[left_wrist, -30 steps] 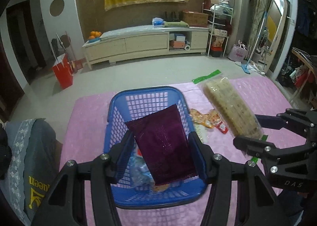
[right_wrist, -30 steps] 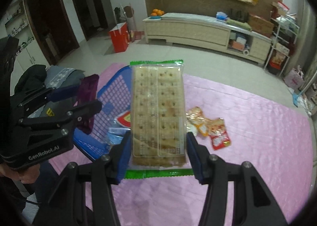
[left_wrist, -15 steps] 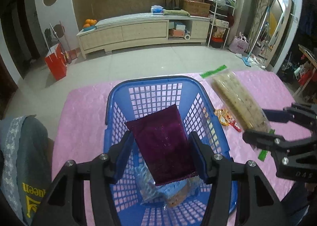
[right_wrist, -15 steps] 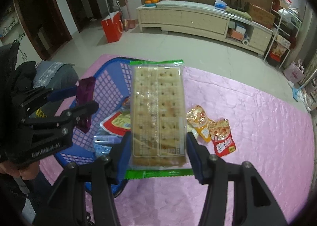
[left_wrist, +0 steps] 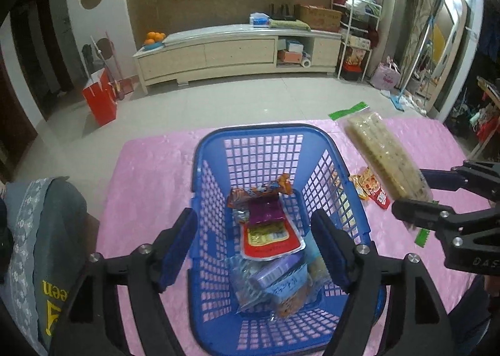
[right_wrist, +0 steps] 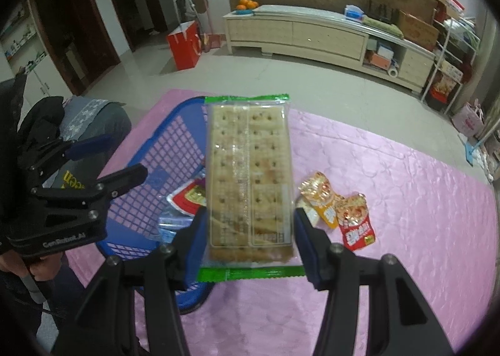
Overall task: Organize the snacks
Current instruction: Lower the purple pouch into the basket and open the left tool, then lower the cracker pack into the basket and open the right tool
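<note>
Snacks and a blue plastic basket (left_wrist: 268,143) sit on a desk (left_wrist: 150,187) covered in pink quilted cloth, seen from two cameras mounted on our handheld tools.

Our left gripper (left_wrist: 253,246) hangs above the basket with its two blue-padded fingers spread wide apart and nothing between them. Below it, inside the basket, lies a loose pile of packets: a red and yellow packet (left_wrist: 270,238) on top, a purple packet (left_wrist: 265,210) just beyond it, an orange wrapper (left_wrist: 259,190) toward the far wall, and clear and pale blue wrappers nearer us.

Our right gripper (right_wrist: 250,243) is closed on a long cracker pack (right_wrist: 250,178) with green sealed ends, its fingers pressing the pack's two long sides near the lower end. The pack stands raised above the desk, just to the right of the basket, its far end overlapping the basket's rim in the right camera.

Two small packets lie on the cloth to the right of the basket, touching each other: an orange snack packet (right_wrist: 322,196) and a red snack packet (right_wrist: 356,224).
</note>
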Motion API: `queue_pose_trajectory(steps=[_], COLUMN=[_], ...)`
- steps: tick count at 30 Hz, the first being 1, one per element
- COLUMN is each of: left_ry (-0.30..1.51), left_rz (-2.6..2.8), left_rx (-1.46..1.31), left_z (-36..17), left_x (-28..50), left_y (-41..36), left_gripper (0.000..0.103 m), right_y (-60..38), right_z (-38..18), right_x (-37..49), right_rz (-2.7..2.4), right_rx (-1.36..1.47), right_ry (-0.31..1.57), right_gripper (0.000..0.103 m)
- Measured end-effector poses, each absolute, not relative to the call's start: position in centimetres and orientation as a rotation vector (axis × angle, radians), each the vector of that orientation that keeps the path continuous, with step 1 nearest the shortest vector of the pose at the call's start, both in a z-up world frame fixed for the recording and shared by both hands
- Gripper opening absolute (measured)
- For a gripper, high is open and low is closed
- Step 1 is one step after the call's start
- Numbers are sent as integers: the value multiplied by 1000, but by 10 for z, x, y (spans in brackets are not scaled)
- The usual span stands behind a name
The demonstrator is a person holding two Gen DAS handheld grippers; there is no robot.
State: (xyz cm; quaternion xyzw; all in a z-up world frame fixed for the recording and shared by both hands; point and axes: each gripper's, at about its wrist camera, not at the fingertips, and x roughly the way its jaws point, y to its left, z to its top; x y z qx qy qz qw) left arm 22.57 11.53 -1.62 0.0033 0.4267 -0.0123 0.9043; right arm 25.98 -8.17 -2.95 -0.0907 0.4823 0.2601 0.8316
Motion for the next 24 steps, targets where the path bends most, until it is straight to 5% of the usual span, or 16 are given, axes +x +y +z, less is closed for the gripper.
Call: queue_pose_trajectory(steps=[24], left_ry=[898], left_rz=[54], left_rx=[-79], left_z=[-31], left_x=[201], left_y=[170], left_gripper=[74], right_y=[-8], right_z=[-74], right_x=[274], right_rz=[545], right_rx=[-390], right_ry=[1102], right_gripper=[63])
